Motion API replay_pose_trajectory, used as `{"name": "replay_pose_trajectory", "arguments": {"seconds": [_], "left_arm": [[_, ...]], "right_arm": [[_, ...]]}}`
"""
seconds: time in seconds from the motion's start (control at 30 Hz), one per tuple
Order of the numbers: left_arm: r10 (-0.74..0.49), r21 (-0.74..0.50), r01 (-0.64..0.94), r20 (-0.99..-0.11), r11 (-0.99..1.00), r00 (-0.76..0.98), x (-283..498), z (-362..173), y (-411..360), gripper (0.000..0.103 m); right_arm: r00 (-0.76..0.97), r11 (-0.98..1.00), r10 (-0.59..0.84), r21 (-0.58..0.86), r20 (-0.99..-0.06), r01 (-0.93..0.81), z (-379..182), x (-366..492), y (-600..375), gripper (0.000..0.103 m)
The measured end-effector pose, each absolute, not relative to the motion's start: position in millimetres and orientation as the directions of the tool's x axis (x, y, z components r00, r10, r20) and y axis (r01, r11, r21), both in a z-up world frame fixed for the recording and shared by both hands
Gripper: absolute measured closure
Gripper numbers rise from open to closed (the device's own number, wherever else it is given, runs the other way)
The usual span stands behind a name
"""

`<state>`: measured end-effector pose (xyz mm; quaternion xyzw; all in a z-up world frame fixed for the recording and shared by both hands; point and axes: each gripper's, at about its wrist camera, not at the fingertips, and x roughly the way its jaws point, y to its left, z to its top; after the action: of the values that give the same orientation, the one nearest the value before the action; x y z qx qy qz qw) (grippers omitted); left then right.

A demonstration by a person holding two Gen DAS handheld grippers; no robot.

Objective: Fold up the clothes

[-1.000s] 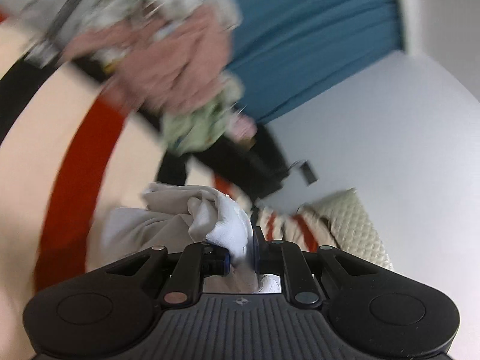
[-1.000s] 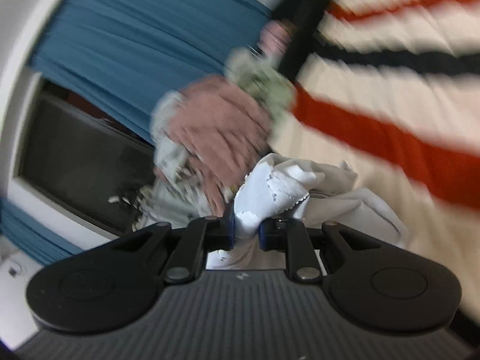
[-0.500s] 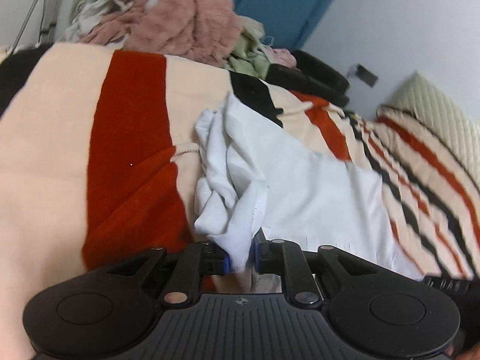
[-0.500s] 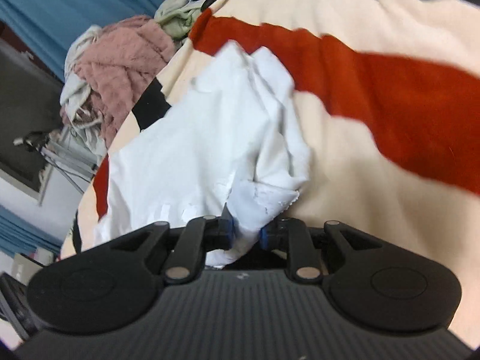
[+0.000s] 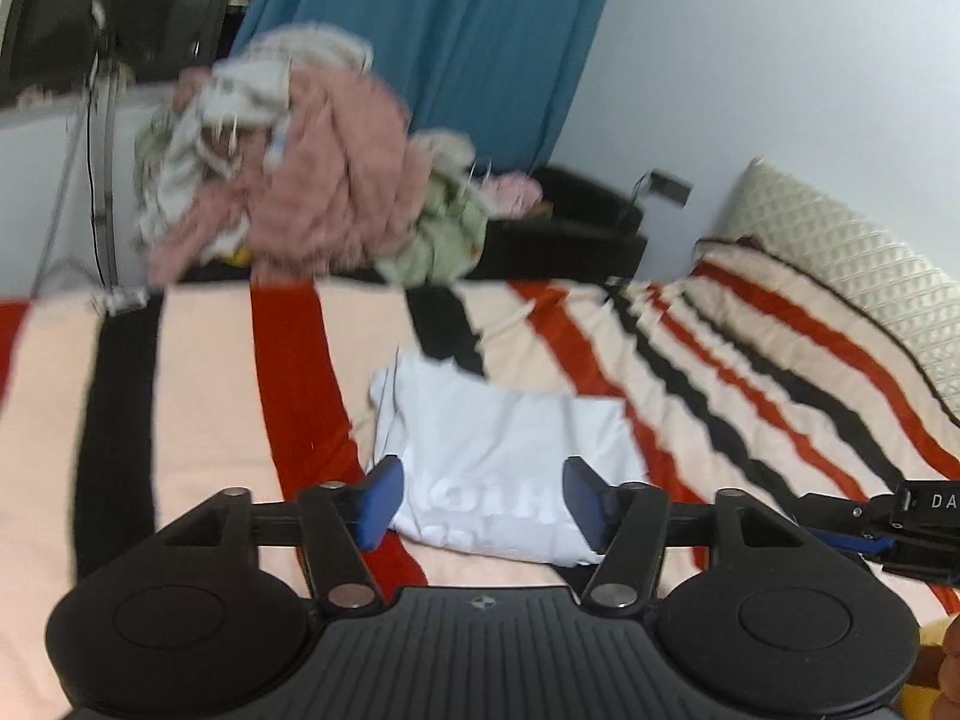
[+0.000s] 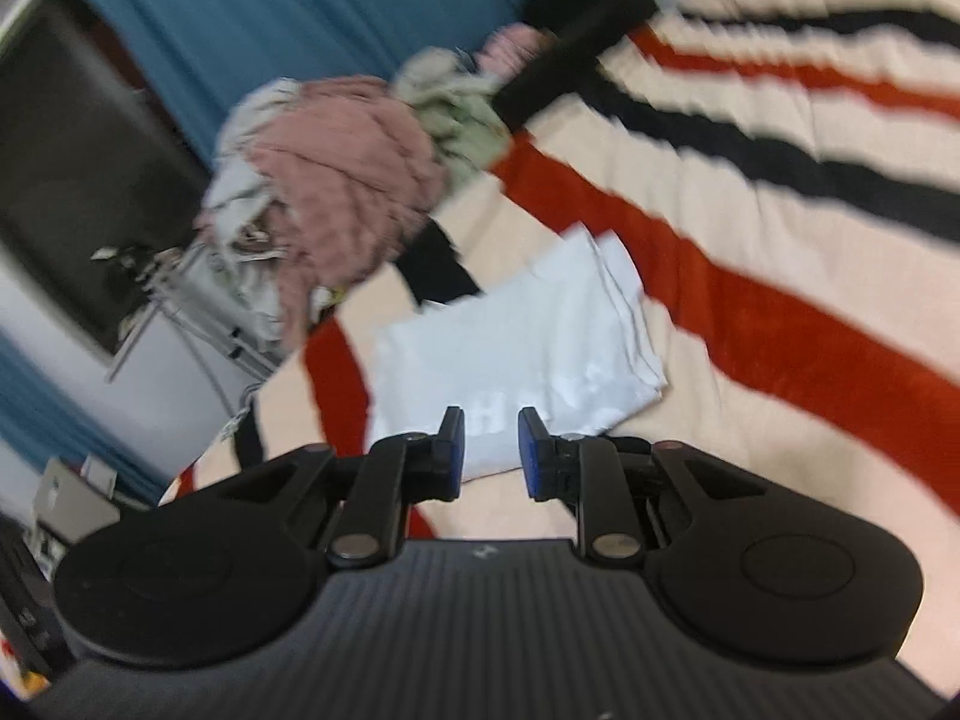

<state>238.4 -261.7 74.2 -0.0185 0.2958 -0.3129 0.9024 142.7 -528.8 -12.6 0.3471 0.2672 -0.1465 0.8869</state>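
Cloth lies folded: the white shirt (image 5: pixel 498 456) rests flat on the striped blanket (image 5: pixel 198 384), seen between the left gripper (image 5: pixel 483 501) fingers, spread wide and empty. Right wrist view: the right gripper (image 6: pixel 491 453) stands parted, empty, just short of the shirt.

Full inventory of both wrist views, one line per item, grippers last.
white garment: 1, white with faint lettering, folded flat on the blanket ahead of both grippers
striped blanket: 1, cream with red and black stripes, covers the bed
clothes pile: 1 heap, pink, grey-white and pale green, beyond the bed's far edge
pillow: 1, cream quilted, right end of the bed
curtain: 1, blue, behind the pile
wall: pale grey, right of the curtain
left gripper: 1, black with blue pads, open wide, holding nothing
right gripper: 1, black with blue pads, open, holding nothing
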Motion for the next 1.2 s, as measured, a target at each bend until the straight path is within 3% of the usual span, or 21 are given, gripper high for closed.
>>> {"name": "replay_pose_trajectory", "arguments": {"seconds": [0.07, 0.13, 0.17, 0.2, 0.43, 0.77, 1.2], "left_arm": [[-0.586, -0.206, 0.568, -0.495, 0.797, 0.642, 207, 101, -251, 0.031], [-0.600, -0.206, 0.582, -0.475, 0.787, 0.644, 177, 126, -239, 0.010], [-0.608, -0.207, 0.589, -0.467, 0.781, 0.642, 162, 138, -233, 0.007], [-0.610, -0.197, 0.595, -0.454, 0.779, 0.649, 147, 148, -226, 0.001], [-0.586, -0.096, 0.601, -0.388, 0.794, 0.712, 54, 191, -181, 0.000], [-0.573, -0.079, 0.576, -0.284, 0.813, 0.769, -42, 170, -130, 0.000], [-0.505, -0.082, 0.502, -0.265, 0.861, 0.822, -53, 113, -100, 0.000]], "right_arm": [[0.821, 0.761, -0.086, 0.495, -0.565, 0.420, 15, 123, -513, 0.077], [0.823, 0.801, -0.103, 0.443, -0.559, 0.402, 36, 100, -496, 0.046], [0.830, 0.815, -0.113, 0.426, -0.547, 0.392, 44, 88, -488, 0.016], [0.841, 0.827, -0.128, 0.412, -0.526, 0.383, 52, 74, -480, 0.008], [0.886, 0.883, -0.134, 0.353, -0.443, 0.310, 80, 7, -437, 0.010], [0.940, 0.939, -0.155, 0.251, -0.304, 0.236, 62, -51, -384, 0.010], [0.936, 0.943, -0.225, 0.181, -0.269, 0.279, -4, -47, -349, 0.011]]}}
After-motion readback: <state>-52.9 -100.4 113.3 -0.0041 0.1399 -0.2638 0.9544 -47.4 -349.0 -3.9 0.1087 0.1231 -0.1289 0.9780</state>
